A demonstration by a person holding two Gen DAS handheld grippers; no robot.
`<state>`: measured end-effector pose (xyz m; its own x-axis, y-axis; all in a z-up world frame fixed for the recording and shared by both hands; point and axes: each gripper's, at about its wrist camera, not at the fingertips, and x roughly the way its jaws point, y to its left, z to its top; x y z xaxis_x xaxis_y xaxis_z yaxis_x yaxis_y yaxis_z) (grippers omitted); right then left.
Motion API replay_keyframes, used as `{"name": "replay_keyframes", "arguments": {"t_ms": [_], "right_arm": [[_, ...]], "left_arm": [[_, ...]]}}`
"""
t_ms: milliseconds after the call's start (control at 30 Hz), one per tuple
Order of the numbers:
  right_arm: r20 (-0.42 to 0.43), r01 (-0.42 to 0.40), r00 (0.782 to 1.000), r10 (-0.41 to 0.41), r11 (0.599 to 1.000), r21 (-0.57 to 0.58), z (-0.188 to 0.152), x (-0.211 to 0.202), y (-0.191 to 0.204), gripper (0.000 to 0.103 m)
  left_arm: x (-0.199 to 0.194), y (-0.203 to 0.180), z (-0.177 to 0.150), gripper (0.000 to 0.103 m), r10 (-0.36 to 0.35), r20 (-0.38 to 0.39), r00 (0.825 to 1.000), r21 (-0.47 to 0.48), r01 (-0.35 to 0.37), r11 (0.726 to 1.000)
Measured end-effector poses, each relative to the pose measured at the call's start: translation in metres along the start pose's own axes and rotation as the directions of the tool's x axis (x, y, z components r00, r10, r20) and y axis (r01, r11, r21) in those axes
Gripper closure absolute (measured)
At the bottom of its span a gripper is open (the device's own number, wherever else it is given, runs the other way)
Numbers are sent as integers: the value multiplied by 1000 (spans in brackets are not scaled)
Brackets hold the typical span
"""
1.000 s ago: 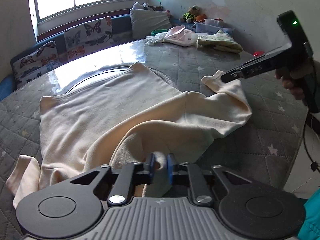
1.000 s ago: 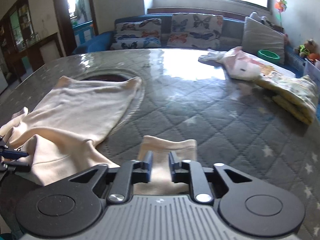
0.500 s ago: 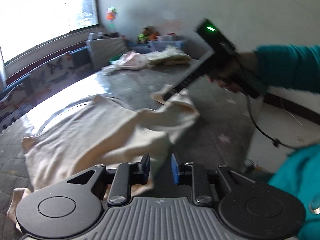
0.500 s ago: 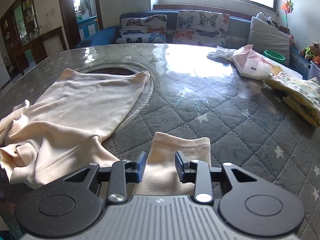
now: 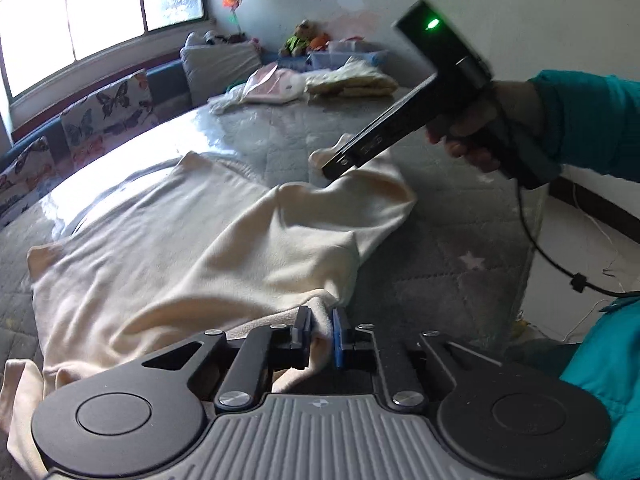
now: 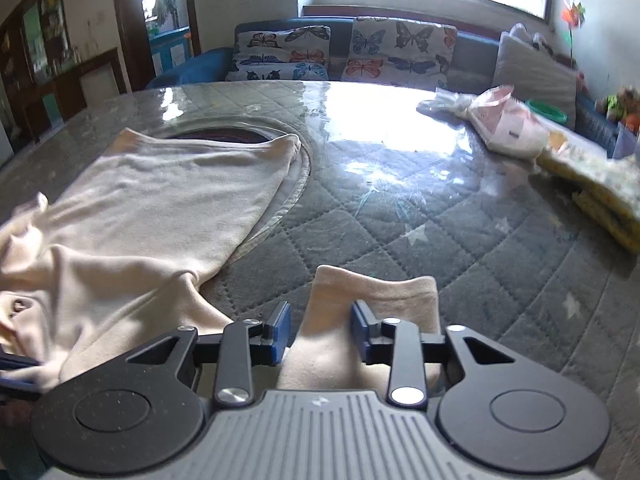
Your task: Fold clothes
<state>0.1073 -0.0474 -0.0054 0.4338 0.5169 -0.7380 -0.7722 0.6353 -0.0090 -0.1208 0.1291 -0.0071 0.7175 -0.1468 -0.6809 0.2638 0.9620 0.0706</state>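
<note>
Garment (image 5: 168,240): cream long-sleeved top, lying mostly flat on a grey quilted table (image 5: 460,256) under a glossy clear cover, body stretching toward 11 o'clock in the left wrist view, one sleeve (image 5: 368,196) running out toward 1 o'clock. Left gripper (image 5: 320,334): low at 6 o'clock of its own view, blue pads drawn close with a bunched fold of the cream fabric pinched between them. Right gripper (image 6: 320,330): jaws apart, blue pads standing either side of the sleeve cuff (image 6: 372,300) without clamping it; the cuff lies on the table beneath and just ahead of the fingers. In the left wrist view the same tool appears at 2 o'clock as a black body with a green light, held by a hand (image 5: 476,128) in a teal sleeve, its tip over the sleeve end. Round inset (image 6: 240,136) in the tabletop: partly covered by the garment's hem, at 10 o'clock in the right wrist view. Pink-and-white bundle (image 6: 508,124) and folded yellow patterned cloth (image 6: 600,184): at the far table edge, 2 o'clock, well apart from the garment. Butterfly-print cushions (image 6: 344,52): on a blue sofa beyond the table, 12 o'clock, below a bright window.
</note>
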Motion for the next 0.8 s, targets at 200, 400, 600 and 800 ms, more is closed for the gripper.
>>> {"name": "replay_keyframes", "arguments": {"t_ms": [200, 400, 600, 800], "right_arm": [[56, 63, 996, -64, 998, 16, 2, -12, -13, 99], [136, 166, 974, -182, 978, 125, -5, -50, -53, 99], [37, 214, 972, -232, 940, 265, -43, -60, -93, 99], [-2, 271, 959, -284, 915, 300, -58, -57, -110, 91]], "left_arm": [[6, -9, -6, 92, -35, -25, 999, 26, 35, 999], [4, -9, -3, 91, -58, -15, 998, 42, 58, 997], [-1, -13, 2, 90, -75, 14, 997, 63, 74, 995], [1, -7, 14, 74, -27, 46, 999, 27, 26, 999]]}}
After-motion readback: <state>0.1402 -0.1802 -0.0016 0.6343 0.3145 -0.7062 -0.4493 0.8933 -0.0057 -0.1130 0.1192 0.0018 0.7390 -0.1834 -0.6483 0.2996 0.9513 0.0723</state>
